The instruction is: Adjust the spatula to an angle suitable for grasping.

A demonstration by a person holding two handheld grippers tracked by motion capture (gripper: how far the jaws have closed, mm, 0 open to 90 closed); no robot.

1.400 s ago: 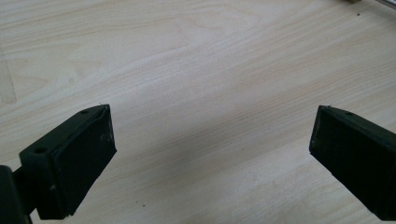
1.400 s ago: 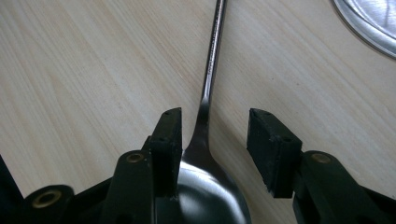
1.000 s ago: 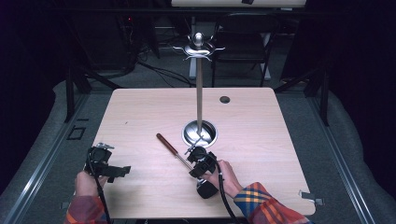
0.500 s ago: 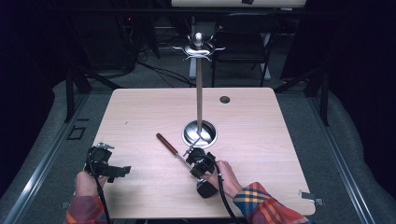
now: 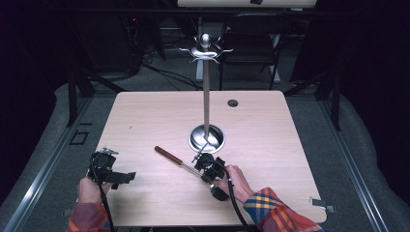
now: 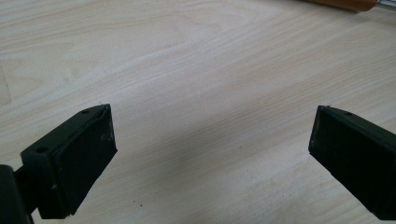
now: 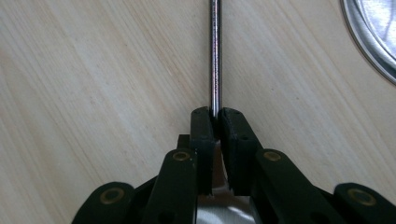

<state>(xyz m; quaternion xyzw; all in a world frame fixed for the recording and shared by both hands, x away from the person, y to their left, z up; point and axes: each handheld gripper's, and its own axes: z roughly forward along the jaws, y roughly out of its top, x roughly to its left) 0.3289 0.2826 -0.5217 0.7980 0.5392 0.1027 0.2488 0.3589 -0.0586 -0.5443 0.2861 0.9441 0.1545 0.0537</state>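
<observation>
I work at the pale wooden table (image 5: pixel 145 125), and the tall metal stand (image 5: pixel 206 96) rises from its round base (image 5: pixel 206 137) near the middle, topped with curved hooks. My right hand (image 5: pixel 237 178) lies on the table in front of that base, forearm coming in from the lower right in a plaid sleeve, and it points my right gripper (image 5: pixel 203 163) up and left along the tabletop. My left hand (image 5: pixel 88 190) sits at the near left edge, well apart from the rest, holding my left gripper (image 5: pixel 112 170) low over bare wood.

The utensil (image 5: pixel 176 160) lies flat on the table just in front of the base, its brown wooden handle (image 5: pixel 168 154) pointing up and left. My right gripper's jaws have just been closing and now press together on the utensil's thin metal shaft (image 7: pixel 215 56), which runs straight away from them in the right gripper view. My left gripper's jaws stand wide apart with nothing between them.

Beneath my right jaws something shiny shows, but I cannot tell its shape. The handle (image 6: pixel 345 3) is cut off at the top of the left gripper view.
</observation>
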